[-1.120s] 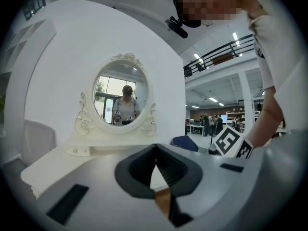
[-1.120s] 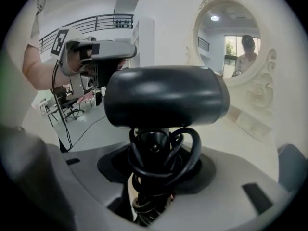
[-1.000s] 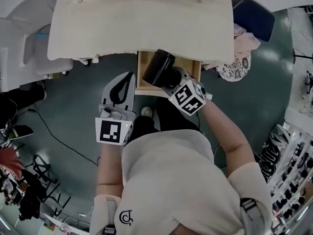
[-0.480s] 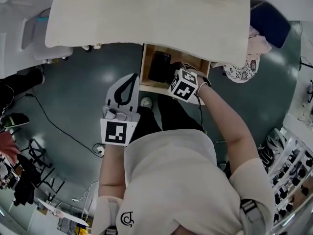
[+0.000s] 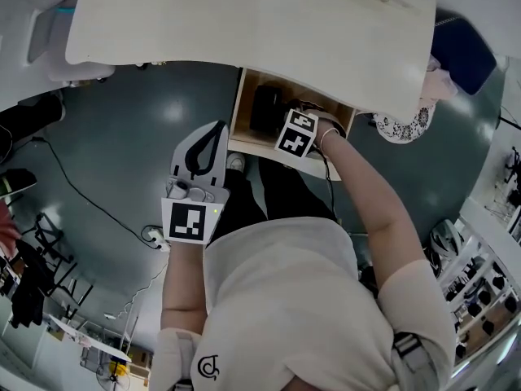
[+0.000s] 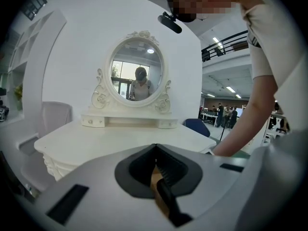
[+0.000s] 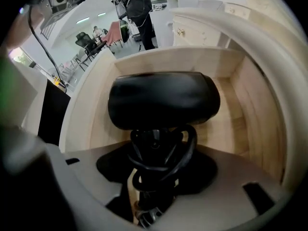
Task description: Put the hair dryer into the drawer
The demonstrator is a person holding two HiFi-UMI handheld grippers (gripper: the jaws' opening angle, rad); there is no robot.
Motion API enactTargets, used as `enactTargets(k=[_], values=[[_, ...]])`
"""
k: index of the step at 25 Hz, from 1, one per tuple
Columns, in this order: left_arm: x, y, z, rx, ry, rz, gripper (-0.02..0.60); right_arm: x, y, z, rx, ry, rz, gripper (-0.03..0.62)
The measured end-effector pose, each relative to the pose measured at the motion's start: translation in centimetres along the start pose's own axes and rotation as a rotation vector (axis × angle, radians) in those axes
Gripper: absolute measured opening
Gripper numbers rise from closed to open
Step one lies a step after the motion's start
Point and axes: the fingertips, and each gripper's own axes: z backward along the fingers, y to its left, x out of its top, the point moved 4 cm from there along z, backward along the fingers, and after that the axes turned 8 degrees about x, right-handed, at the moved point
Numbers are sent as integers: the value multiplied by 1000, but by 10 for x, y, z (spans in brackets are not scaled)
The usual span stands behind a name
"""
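Observation:
The black hair dryer (image 5: 264, 108) hangs head-down inside the open wooden drawer (image 5: 244, 142) under the white dressing table (image 5: 244, 23). My right gripper (image 5: 279, 122) points steeply down and is shut on its handle, with the coiled black cord bunched between the jaws. In the right gripper view the hair dryer's barrel (image 7: 163, 100) lies crosswise just above the drawer's floor (image 7: 228, 112), ahead of the right gripper (image 7: 156, 146). My left gripper (image 5: 212, 130) is held left of the drawer, shut on nothing. In its own view the left gripper (image 6: 155, 147) faces the table.
An oval mirror (image 6: 137, 76) stands at the back of the table. A navy chair (image 5: 464, 47) and patterned cloth (image 5: 403, 125) lie right of the drawer. A black cable (image 5: 89, 210) runs across the grey floor to a socket block (image 5: 155, 236) at the left.
My right gripper has tipped downward and sunk with the hair dryer from above the drawer's front into the drawer. The left gripper has sunk a little.

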Motion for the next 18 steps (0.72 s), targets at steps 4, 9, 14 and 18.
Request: enactTargets(k=[4,9,14,18], values=[[-5,3,-1,10,9,8,12,-1,-3,-8,8,-5,-9,242],[-9,5,-1,20,23,14,12,2,-5,-9,7,-55,-64,256],[-7,2,0,24,27,12,12,5,-4,-6,25,-147,-182,382],[-4,-1,3,12,17,-19,12,3,-7,2,-24,-172,-201,400]])
